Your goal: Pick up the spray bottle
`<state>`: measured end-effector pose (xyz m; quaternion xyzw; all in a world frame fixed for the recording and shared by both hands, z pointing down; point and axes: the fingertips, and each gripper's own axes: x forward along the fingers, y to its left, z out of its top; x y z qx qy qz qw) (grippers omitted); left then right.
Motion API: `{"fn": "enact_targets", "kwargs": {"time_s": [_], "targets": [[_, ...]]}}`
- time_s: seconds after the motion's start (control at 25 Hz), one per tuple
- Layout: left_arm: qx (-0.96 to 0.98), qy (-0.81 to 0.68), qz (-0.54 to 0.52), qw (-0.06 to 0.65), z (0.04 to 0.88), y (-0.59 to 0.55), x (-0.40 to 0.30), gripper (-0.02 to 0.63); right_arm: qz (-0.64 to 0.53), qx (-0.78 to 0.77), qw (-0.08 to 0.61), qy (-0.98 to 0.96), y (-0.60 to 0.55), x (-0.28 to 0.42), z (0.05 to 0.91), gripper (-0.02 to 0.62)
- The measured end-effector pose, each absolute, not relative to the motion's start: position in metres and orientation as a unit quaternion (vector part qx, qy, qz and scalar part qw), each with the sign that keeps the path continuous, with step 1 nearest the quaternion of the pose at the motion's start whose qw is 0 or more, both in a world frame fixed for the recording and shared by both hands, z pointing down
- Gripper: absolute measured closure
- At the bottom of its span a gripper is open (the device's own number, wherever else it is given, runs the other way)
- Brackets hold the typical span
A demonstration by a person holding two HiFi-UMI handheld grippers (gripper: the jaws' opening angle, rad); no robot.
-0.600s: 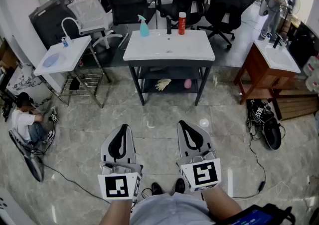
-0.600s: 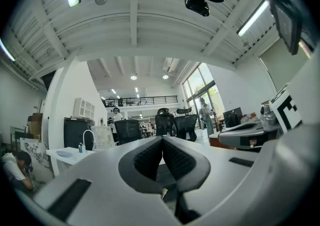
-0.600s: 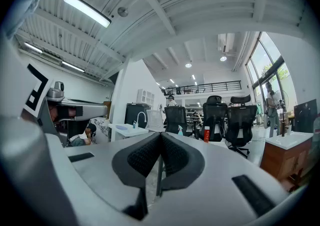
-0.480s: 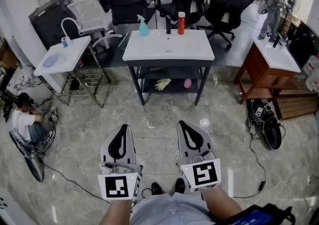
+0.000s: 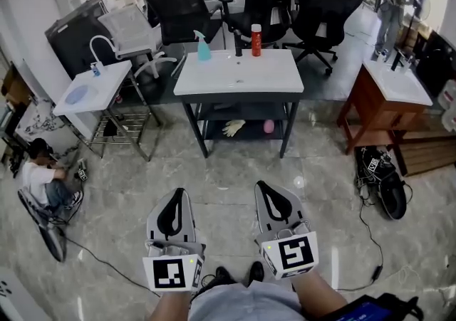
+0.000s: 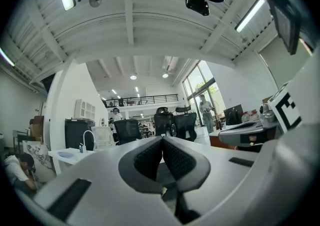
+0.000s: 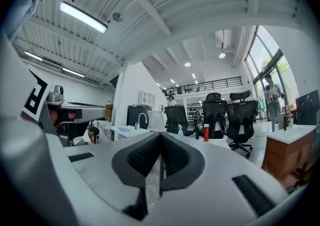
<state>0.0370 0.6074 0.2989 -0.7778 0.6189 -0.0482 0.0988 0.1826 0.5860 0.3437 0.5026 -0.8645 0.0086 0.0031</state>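
Moved: view shifted slightly, sink table (image 5: pixel 239 81) sits lower in frame.
Grippers: two, left gripper (image 5: pixel 174 195) and right gripper (image 5: pixel 263 188), both clenched, empty.
Spray bottle (image 5: pixel 203 48): one, upright, table's back-left edge, well apart from grippers.
Red bottle (image 5: pixel 256 40): one.
Room: open floor (image 5: pixel 214 163) before table.

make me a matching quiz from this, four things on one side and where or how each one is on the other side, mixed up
Things:
1 spray bottle
2 red bottle
3 glove
4 right gripper

Places or states:
a on the lower shelf of the table
b jaws together, nothing between them
c on the table top, right of the black faucet
d on the table top, left of the black faucet

Pairs: 1-d, 2-c, 3-a, 4-b
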Motion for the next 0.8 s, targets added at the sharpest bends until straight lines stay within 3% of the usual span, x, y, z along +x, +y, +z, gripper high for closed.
{"fn": "enact_targets", "kwargs": {"time_s": [0.36,0.8], "targets": [[-0.765,0.636,-0.067,0.078,0.326,0.59,0.034,0.591,0.033,0.51,0.019,-0.86,0.557,0.196,0.378,0.565],[-0.763,0.641,-0.066,0.053,0.357,0.483,-0.019,0.591,0.043,0.504,0.047,-0.861,0.451,0.148,0.407,0.565]]}}
